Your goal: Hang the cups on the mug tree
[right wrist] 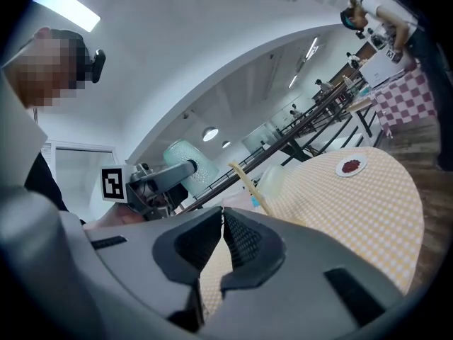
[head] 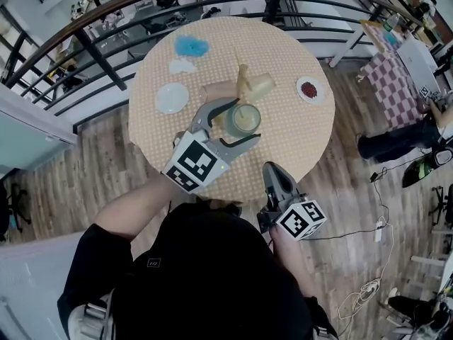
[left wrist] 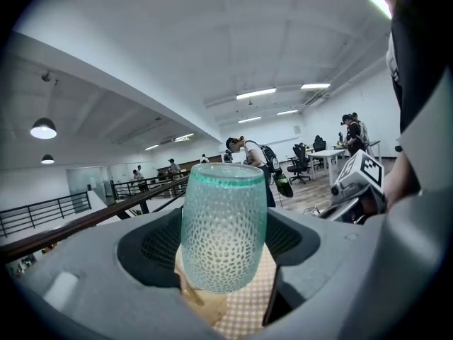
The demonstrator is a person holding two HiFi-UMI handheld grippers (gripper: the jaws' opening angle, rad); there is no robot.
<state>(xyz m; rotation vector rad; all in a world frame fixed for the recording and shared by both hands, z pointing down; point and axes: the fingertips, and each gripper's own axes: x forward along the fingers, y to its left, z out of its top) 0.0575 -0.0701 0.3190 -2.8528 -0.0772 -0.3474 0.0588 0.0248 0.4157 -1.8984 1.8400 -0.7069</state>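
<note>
In the head view the left gripper (head: 239,121) has its jaws spread wide around the green cup (head: 246,117), whose mouth faces up, so its long axis is upright. The mug tree (head: 244,82) stands on the table (head: 156,140) just beyond it, with a pale cup (head: 262,85) already hung there. The left hand is much the nearer one. The right gripper (head: 274,170) waits by the near table edge. In the left gripper view both pads press on the dimpled cup's (left wrist: 224,222) sides and it sits upright between them. In the right gripper view the jaws are together with nothing between them, and a tree peg (right wrist: 248,181) rises ahead.
</note>
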